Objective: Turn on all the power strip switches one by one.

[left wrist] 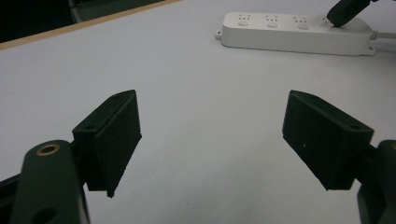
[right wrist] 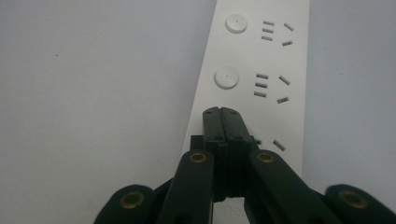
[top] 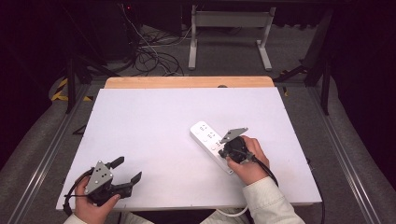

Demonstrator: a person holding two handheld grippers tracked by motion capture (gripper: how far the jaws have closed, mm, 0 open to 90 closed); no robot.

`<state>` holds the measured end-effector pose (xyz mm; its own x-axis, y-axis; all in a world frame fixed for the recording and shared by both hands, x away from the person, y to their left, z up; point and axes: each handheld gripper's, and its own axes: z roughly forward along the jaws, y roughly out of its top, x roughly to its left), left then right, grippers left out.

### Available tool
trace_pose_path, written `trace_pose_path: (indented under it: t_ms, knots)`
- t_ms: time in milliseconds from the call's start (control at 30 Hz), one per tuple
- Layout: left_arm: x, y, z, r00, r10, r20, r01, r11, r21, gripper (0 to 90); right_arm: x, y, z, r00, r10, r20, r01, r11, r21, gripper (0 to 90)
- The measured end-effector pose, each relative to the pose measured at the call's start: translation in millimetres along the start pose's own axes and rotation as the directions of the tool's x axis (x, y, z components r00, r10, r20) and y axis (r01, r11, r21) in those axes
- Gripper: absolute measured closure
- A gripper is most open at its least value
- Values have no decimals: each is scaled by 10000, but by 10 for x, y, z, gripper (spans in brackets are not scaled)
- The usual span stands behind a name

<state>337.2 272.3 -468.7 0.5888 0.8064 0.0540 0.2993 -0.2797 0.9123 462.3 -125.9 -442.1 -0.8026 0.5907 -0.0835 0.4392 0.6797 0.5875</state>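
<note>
Right gripper (right wrist: 222, 112): fingers pressed together, tip on power strip (right wrist: 275, 60) switch.
Left gripper (left wrist: 210, 135): fingers spread, idle.
Risk: off-centre push may slide the strip.

Even overhead light on the white surface (top: 154, 130), dark surroundings at far left and right, soft faint shadows, no glare, near claw parts slightly blurred, mild grain throughout

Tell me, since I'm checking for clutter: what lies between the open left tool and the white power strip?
Nothing: bare white table top separates left tool from white power strip, in the left gripper view.
</note>
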Motion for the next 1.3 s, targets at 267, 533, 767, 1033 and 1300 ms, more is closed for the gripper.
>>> trace_pose_path:
  t_ms: [267,533,767,1033,1300]
  knots:
    - [-2,-2,4,10000,-45,7,45,10000,16,198,7,-1,-1,9999,10,-106,-10,10000,28,900]
    - [1,-3,3,10000,-7,-4,7,10000,32,198,9,-2,4,9998,158,-85,-157,9998,82,900]
    - [0,-3,2,10000,-20,2,20,10000,39,198,17,-1,8,9997,255,-30,-255,9996,112,900]
    - [0,-4,1,10000,-21,-3,21,10000,37,197,23,-1,13,9995,319,18,-319,9994,148,900]
    - [-3,-3,-2,10000,-32,-6,32,10000,25,198,42,14,16,9993,358,141,-362,9990,275,900]
